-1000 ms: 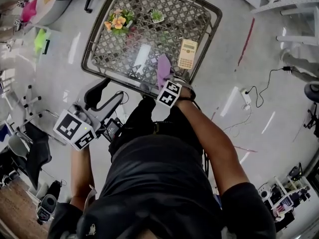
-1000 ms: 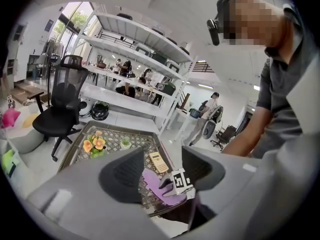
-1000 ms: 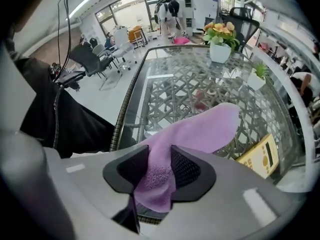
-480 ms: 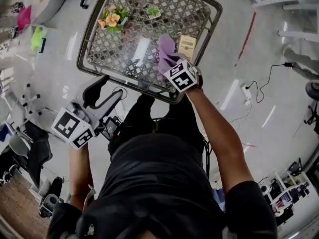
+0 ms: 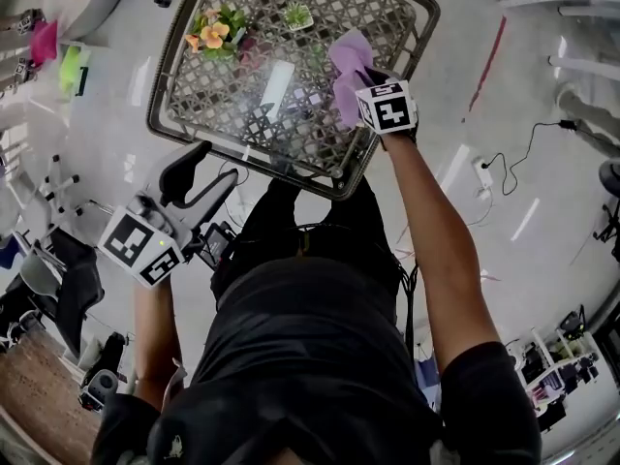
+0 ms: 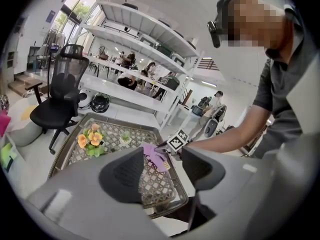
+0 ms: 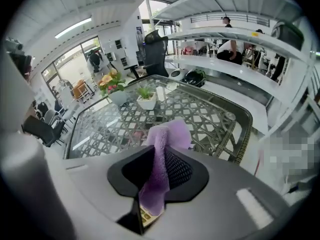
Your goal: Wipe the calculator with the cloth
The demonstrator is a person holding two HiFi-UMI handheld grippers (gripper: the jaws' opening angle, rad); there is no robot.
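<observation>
Purple cloth [image 5: 347, 66]: squeezes tight in right gripper [image 7: 164, 171], lifts off table [image 5: 223, 95], holds over calculator [image 7: 146, 216]; wiping next; left gripper [image 6: 162, 171] jaws apart, empty

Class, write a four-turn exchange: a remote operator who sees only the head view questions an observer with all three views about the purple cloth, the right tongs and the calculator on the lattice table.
Operator: The marker cube blocks my view. Are the right tongs shut on the cloth?
Observer: Yes. The right gripper view shows the cloth pinched between both pads, its end hanging below them.
Operator: I can't find the calculator.
Observer: The right gripper view shows a beige keyed corner of it just beneath that hanging end.
</observation>
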